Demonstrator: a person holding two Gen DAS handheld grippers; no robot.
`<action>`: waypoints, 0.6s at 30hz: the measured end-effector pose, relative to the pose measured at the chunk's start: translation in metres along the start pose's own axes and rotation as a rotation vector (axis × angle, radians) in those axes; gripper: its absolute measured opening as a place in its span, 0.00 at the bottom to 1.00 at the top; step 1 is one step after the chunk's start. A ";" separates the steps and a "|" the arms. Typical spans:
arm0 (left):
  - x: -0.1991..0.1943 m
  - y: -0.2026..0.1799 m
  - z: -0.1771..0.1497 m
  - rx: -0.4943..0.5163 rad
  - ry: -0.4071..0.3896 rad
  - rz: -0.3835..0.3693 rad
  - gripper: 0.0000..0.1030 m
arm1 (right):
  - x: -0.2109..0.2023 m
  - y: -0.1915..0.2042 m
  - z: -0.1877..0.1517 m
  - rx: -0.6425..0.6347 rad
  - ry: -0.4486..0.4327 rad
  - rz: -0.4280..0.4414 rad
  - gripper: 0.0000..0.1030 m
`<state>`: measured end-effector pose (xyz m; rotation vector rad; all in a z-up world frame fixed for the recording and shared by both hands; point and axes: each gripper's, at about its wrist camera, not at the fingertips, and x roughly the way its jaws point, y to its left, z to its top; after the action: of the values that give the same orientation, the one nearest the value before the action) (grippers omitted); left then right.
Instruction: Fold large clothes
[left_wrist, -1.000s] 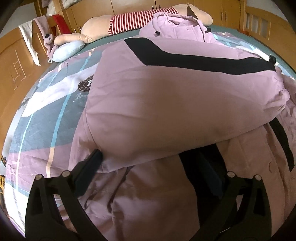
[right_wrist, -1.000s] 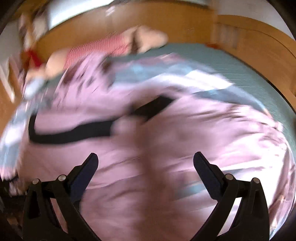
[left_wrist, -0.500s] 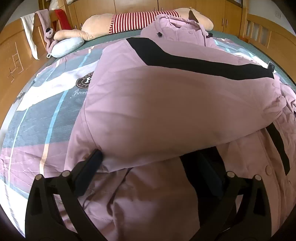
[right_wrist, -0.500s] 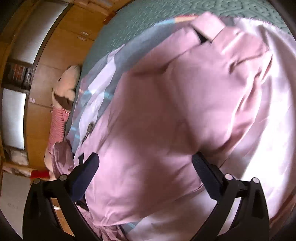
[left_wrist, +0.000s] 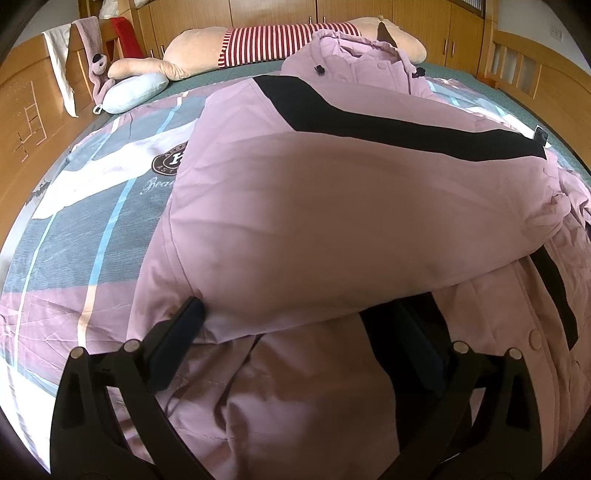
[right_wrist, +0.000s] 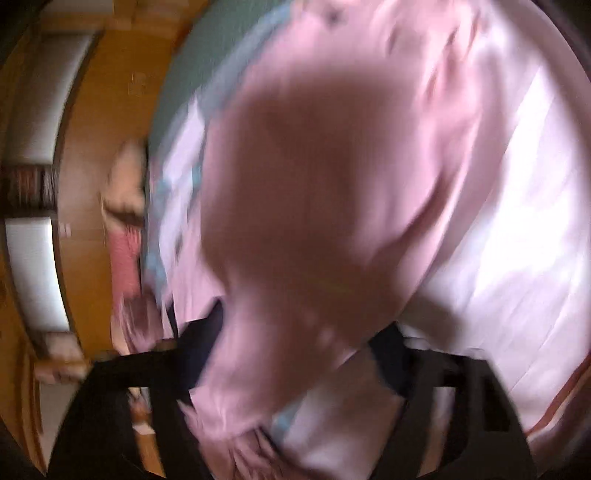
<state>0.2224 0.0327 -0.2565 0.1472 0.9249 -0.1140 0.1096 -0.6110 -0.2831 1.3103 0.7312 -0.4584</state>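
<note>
Lying lengthwise, pink coat (left_wrist: 332, 206) hood toward plush; left gripper (left_wrist: 295, 321) jaws wide; right gripper (right_wrist: 306, 343) blurred, cannot tell

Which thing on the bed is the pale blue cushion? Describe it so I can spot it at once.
Start at the long striped plush toy lying across the head of the bed. Follow its tan limb toward the wooden frame; the pale blue cushion lies right below that limb, beside a small mauve plush. It is the only plain, rounded, light blue item there.
</note>
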 end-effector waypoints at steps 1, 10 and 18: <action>0.000 0.000 0.000 0.001 0.001 0.001 0.98 | -0.003 0.001 0.003 -0.020 -0.030 -0.007 0.24; 0.000 0.000 0.000 0.002 -0.001 0.004 0.98 | -0.097 0.171 -0.132 -0.816 -0.351 0.177 0.06; -0.015 0.028 0.002 -0.185 -0.074 -0.142 0.98 | -0.023 0.193 -0.363 -1.550 0.153 0.211 0.27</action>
<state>0.2189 0.0605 -0.2409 -0.0937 0.8667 -0.1638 0.1441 -0.2190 -0.1637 -0.0645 0.7618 0.3952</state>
